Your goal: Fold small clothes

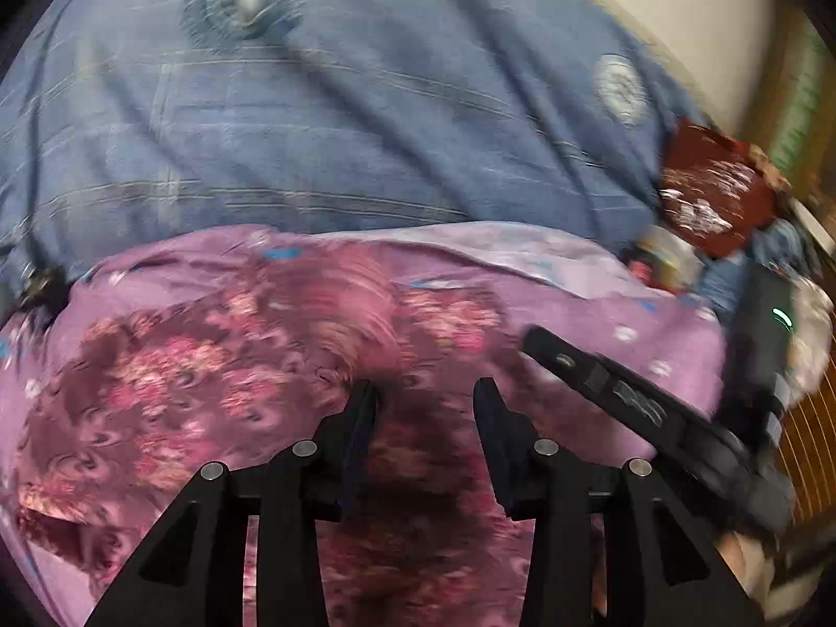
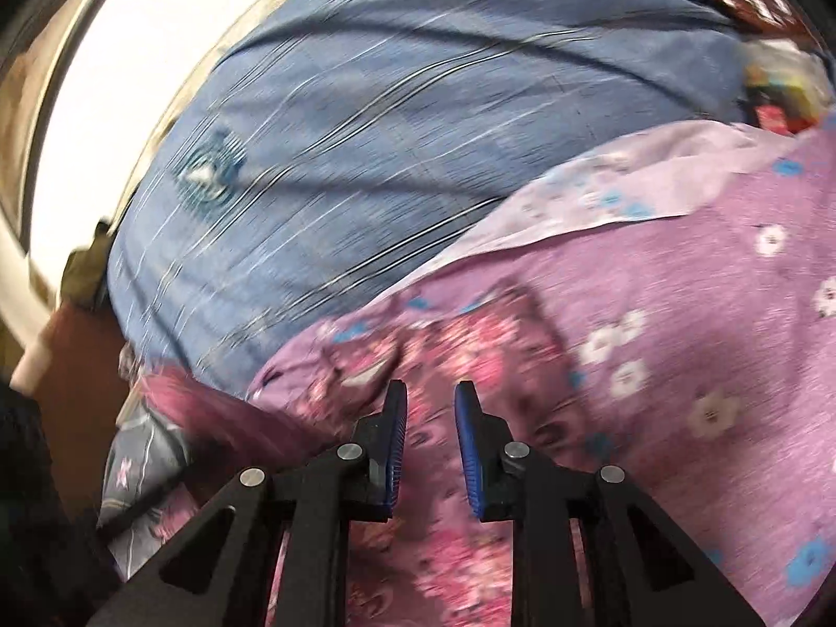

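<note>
Over the purple flowered cloth the left gripper hangs with its jaws apart, grasping nothing, and the right gripper beside it is likewise spread and empty, its blue pads just above the darker pink print. That garment lies rumpled on a blue striped bedsheet, with a red patterned cloth off at the sheet's edge.

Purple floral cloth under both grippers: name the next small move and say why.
Probably lower the left gripper onto the purple floral cloth and close on a fold. Both it and the right gripper look open and empty, fingers apart above the fabric, which lies spread on the blue bedsheet.
</note>
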The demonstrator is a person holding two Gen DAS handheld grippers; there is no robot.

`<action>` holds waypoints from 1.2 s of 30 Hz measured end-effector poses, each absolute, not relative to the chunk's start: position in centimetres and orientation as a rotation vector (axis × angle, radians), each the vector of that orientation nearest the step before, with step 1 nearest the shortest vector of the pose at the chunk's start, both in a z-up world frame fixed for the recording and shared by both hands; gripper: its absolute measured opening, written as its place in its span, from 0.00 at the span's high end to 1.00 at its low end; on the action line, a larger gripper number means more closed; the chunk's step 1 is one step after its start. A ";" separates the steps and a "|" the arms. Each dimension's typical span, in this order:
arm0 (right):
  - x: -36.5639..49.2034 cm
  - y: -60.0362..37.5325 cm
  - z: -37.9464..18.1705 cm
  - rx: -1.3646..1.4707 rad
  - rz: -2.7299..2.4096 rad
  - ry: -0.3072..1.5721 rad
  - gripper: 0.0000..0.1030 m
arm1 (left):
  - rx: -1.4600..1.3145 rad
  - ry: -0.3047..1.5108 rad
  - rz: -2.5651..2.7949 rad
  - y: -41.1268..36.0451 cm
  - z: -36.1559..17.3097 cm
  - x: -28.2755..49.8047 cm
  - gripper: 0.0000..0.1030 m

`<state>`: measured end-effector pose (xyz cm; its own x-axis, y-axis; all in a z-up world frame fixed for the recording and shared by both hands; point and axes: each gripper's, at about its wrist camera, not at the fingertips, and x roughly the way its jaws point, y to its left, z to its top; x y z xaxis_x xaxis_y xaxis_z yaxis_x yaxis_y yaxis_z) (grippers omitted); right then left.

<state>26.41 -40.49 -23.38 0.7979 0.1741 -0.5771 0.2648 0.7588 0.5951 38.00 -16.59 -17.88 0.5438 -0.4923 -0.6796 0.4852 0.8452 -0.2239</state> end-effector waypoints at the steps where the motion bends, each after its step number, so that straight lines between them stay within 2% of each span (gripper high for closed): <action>1: 26.4 -40.9 -23.5 0.736 -0.051 0.658 0.78 | -0.011 0.783 -0.607 -16.1 -16.9 37.9 0.61; 3: 26.4 -41.2 -23.5 0.764 -0.032 0.659 0.72 | -0.052 0.713 -0.629 -13.4 -14.3 37.5 0.59; 5: 26.4 -41.0 -23.6 0.781 0.011 0.673 0.66 | -0.139 0.625 -0.593 -8.6 -11.6 37.1 0.42; 7: 26.8 -40.3 -23.7 0.790 0.066 0.697 0.64 | -0.205 0.560 -0.497 -3.7 -10.1 36.8 0.35; 11: 28.1 -38.6 -24.4 0.770 0.110 0.775 0.49 | -0.229 0.565 -0.254 4.2 -10.9 38.9 0.35; 15: 29.5 -37.3 -26.2 0.735 0.061 0.897 0.49 | -0.272 0.714 -0.063 8.9 -14.9 40.5 0.37; 19: 30.2 -35.4 -27.8 0.645 0.028 0.984 0.53 | -0.218 0.788 -0.001 9.0 -16.7 42.5 0.37; 23: 30.4 -33.4 -27.3 0.508 -0.018 1.001 0.77 | -0.107 0.842 0.057 7.5 -18.9 45.7 0.37; 28: 29.1 -35.6 -26.1 0.548 -0.037 0.939 0.73 | -0.106 0.852 0.050 6.5 -19.5 47.0 0.37; 30: 29.0 -36.6 -26.2 0.562 -0.043 0.944 0.68 | -0.080 0.867 0.045 6.6 -20.4 47.4 0.37; 36: 29.0 -38.1 -27.5 0.651 -0.003 0.983 0.62 | -0.024 0.911 0.018 5.6 -22.3 48.1 0.37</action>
